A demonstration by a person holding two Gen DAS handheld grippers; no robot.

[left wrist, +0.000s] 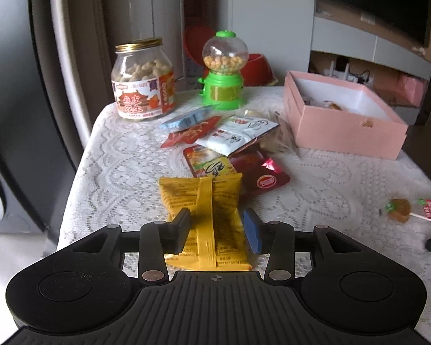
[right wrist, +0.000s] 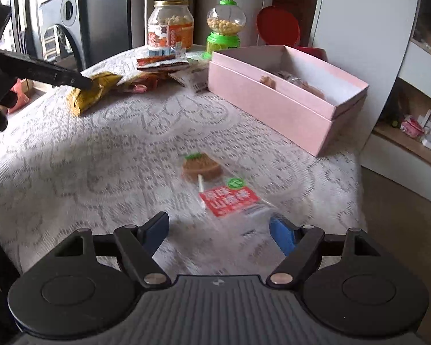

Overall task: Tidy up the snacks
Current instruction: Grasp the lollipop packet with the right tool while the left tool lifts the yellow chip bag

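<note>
A yellow snack packet (left wrist: pixel 204 215) lies on the lace tablecloth, and my left gripper (left wrist: pixel 217 225) is open with a finger on each side of it, not pinching. The packet also shows in the right wrist view (right wrist: pixel 92 92) with the left gripper's fingers (right wrist: pixel 71 79) on it. Behind it lies a pile of red, white and blue packets (left wrist: pixel 224 141). My right gripper (right wrist: pixel 218 230) is open and empty just short of a wrapped lollipop (right wrist: pixel 215 181). An open pink box (left wrist: pixel 342 115) holds a few snacks.
A peanut jar (left wrist: pixel 143 83) and a green candy dispenser (left wrist: pixel 224 72) stand at the table's far edge. The pink box also shows in the right wrist view (right wrist: pixel 281 100). A red bin (right wrist: pixel 278 27) stands behind the table. The tablecloth (right wrist: pixel 100 172) covers the table.
</note>
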